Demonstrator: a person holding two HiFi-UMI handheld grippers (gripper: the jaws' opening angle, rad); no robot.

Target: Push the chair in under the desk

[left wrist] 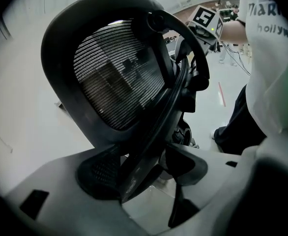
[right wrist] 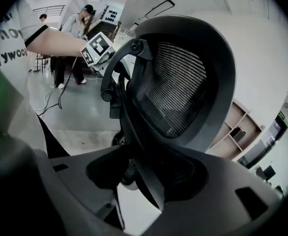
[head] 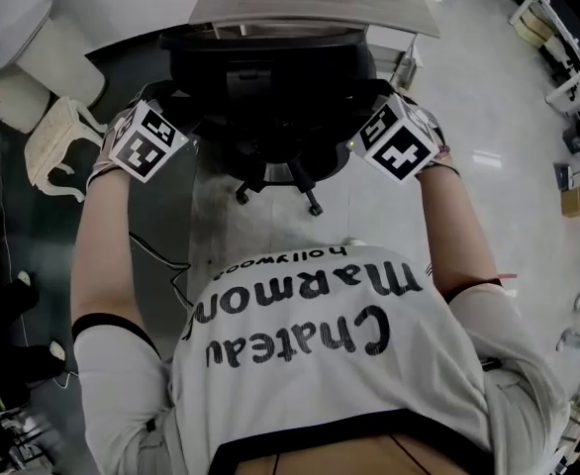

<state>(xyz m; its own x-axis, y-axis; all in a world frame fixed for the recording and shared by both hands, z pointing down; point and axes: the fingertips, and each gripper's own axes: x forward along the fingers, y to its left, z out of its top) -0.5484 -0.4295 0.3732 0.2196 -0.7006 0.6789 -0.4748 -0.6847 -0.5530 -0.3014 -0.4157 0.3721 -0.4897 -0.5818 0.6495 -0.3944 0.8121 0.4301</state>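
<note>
Left gripper (left wrist: pixel 144 176): jaws clamped on side frame of office chair (head: pixel 270 77), frame bar running between pads. Right gripper (right wrist: pixel 149 178): same story, jaws wide but pressing on opposite side frame. Head view: grippers at chair's 9 and 3 o'clock. Chair dead ahead at 12, front tucked against desk (head: pixel 310 13). Castors (head: pixel 314 209) showing at 6.
</note>
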